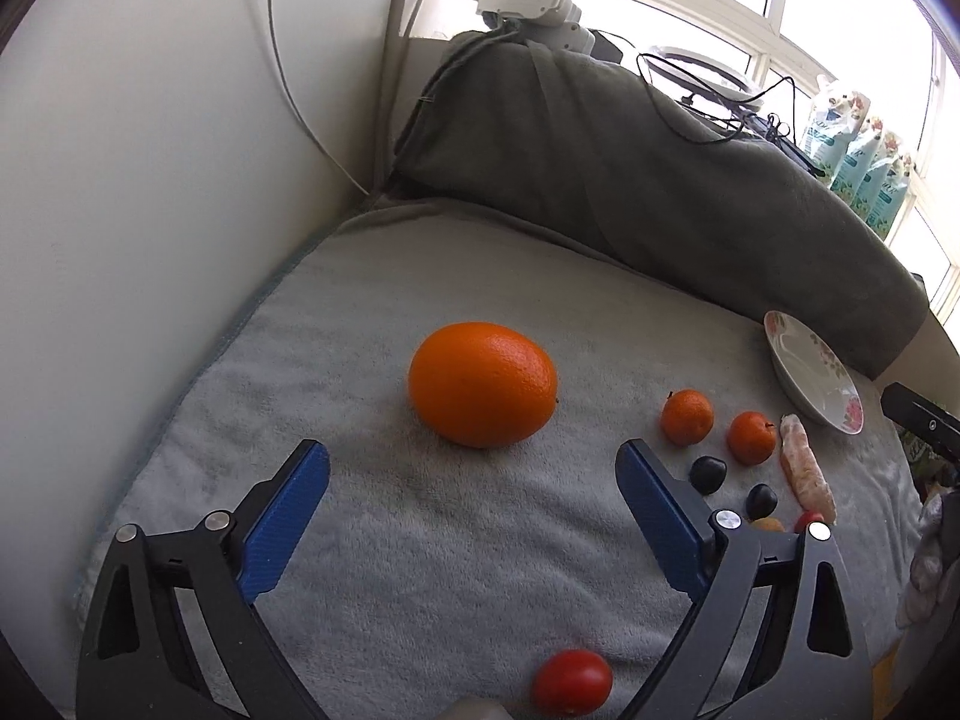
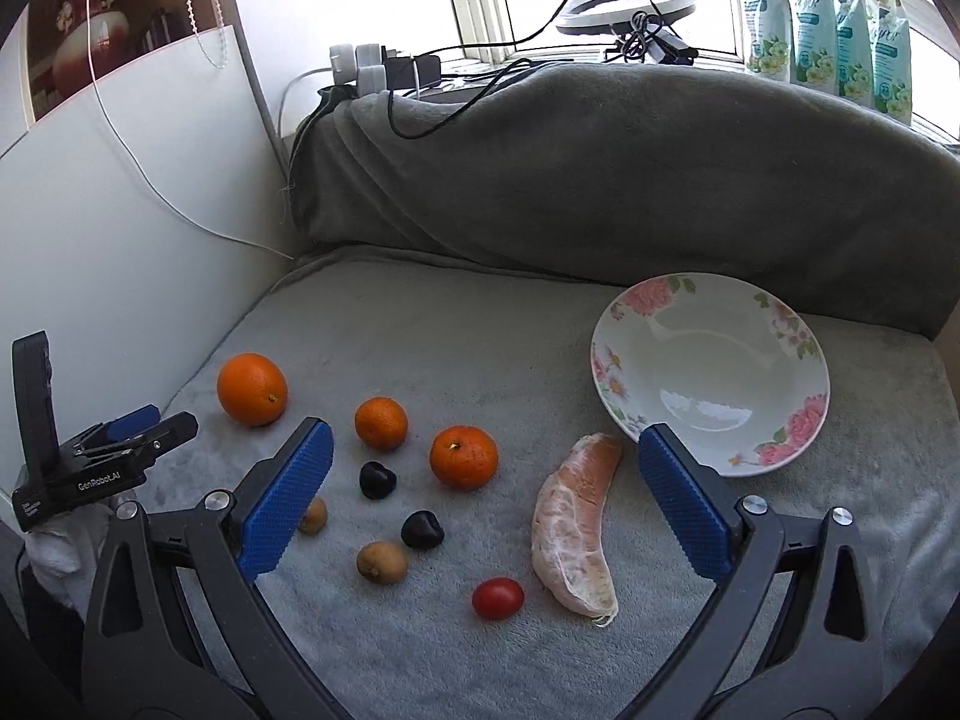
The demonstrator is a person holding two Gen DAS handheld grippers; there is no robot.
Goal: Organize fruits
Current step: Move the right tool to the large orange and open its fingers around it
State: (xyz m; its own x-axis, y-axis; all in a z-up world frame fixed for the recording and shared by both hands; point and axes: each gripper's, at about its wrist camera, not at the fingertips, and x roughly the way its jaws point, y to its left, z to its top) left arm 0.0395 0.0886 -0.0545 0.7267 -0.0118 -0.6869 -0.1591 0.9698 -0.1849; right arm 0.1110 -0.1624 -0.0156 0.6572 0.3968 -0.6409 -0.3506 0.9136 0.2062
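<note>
Left tool [image 1: 474,474]: jaws wide apart, nothing between them, lined up on the big orange [image 1: 483,384] at frame centre, not touching it. Right tool [image 2: 486,456]: jaws apart too, empty, over the small-fruit cluster.

Step, by my read: approach for first pick, nothing in the plate [image 2: 624,414] yet. The plate sits right of centre in the right view, tilted against the grey blanket [image 2: 600,180].

Next: left advances so the pads straddle the orange, then closes; the orange is round and could roll on the soft towel [image 1: 420,540].

Other fruit, big to small: peeled segment [image 2: 573,534], two mandarins [image 2: 463,457] [image 2: 381,423], two brown fruits [image 2: 382,562], two dark cherries [image 2: 422,530], cherry tomato [image 2: 497,597]. They are tightly packed, so a pick risks a nudge. Cables lie on the blanket, clear of work.
</note>
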